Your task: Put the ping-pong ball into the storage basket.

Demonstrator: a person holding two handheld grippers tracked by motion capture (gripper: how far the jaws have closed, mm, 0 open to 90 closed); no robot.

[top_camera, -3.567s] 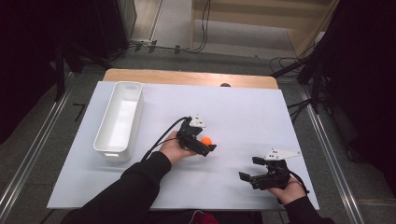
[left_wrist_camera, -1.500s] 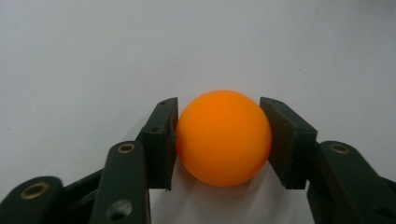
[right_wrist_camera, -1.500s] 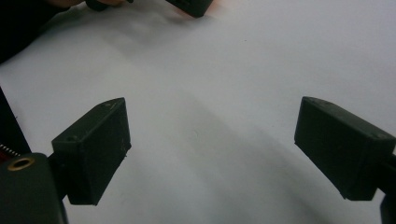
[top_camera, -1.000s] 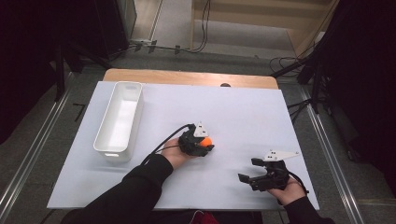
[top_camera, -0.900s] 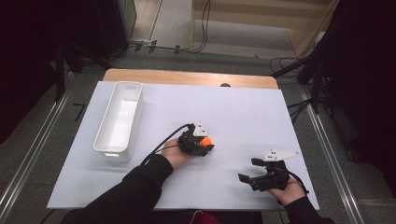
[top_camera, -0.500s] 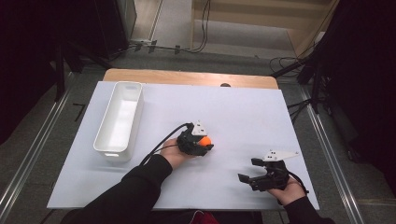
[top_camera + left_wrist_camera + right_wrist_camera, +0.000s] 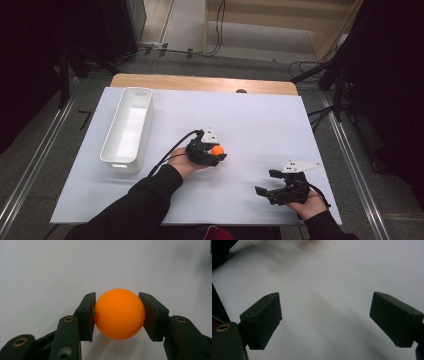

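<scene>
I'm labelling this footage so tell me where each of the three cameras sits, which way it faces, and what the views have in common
High view: above the person's side, facing forward and down on the table; forearms, left gripper, right gripper, white bin.
Left gripper view: along its jaws, closed on the orange ball.
Right gripper view: along its jaws, spread over bare table.
Shared: the ball, in high and left gripper views.

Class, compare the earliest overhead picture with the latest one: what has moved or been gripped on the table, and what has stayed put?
The left gripper closed its black jaws on the small orange ball; earlier the ball lay just beyond them, and hand and ball have barely shifted. The right gripper stayed open and resting at the near right of the white table sheet. The long white plastic tray did not move.
</scene>
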